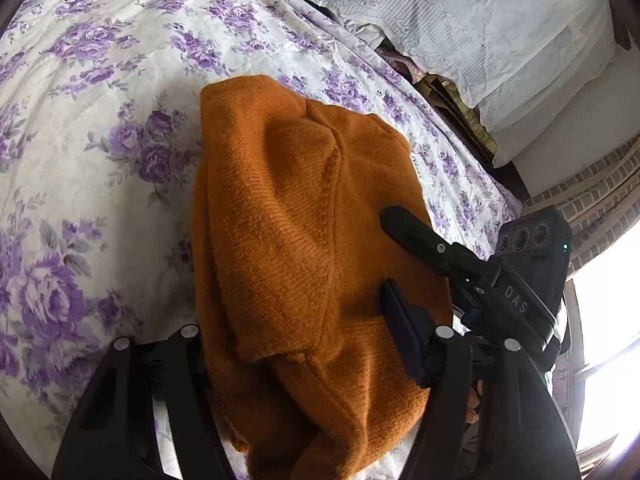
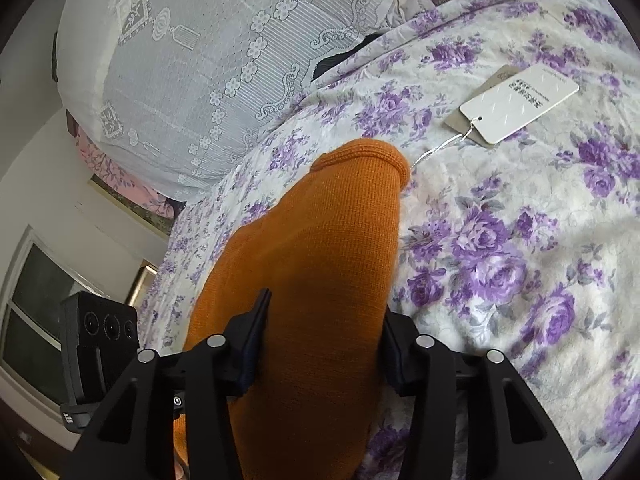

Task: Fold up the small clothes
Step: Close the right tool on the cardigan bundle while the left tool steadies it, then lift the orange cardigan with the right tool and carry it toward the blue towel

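Orange knit garment [image 1: 288,248] lay bunched on the floral bedspread [image 1: 100,120]. Left gripper [image 1: 296,344] and right gripper [image 2: 324,340] each straddled its fabric; firm grip could not be told.

orange knit garment [image 1: 280,240], purple-floral white bedspread [image 1: 100,120]

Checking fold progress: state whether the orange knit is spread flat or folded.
Folded: the orange knit lies doubled in overlapping layers on the floral bedspread.
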`<state>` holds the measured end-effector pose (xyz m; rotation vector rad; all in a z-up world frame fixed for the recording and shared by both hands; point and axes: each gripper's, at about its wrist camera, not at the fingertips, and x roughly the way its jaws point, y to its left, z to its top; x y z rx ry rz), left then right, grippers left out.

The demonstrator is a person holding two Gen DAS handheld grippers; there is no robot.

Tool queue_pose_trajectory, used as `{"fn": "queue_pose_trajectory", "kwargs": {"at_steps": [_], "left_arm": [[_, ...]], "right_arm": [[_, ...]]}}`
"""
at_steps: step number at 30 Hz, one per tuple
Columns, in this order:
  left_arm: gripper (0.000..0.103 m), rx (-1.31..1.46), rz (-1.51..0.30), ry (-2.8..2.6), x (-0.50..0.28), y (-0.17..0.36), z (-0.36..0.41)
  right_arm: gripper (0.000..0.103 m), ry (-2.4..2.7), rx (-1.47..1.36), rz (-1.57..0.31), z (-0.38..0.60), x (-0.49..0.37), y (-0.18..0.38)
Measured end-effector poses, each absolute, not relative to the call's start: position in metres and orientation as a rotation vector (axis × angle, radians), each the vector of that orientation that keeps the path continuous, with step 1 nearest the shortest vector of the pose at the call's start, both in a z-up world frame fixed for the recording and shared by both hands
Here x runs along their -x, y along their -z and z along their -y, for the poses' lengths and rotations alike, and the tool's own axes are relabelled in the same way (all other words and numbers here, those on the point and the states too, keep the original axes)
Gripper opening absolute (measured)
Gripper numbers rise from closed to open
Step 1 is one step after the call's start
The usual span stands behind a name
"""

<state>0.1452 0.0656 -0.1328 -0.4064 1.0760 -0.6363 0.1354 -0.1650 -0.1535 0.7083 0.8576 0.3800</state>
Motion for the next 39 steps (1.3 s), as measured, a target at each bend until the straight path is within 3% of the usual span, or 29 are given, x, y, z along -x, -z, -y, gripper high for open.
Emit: {"fn": "queue_pose_trajectory", "kwargs": {"at_steps": [9,39], "left_arm": [[0.05,0.375,-1.02,0.656,-0.129,0.123,-0.063],[0.05,0.182,-1.008,0.832,0.091,0.111,0.018]], "right_arm": [[0.045,-0.341,-0.686,-0.79,0.168,-0.111,0.144],[0.044,-0.253,-0.685,-0.813,0.246,0.148,0.11]]}}
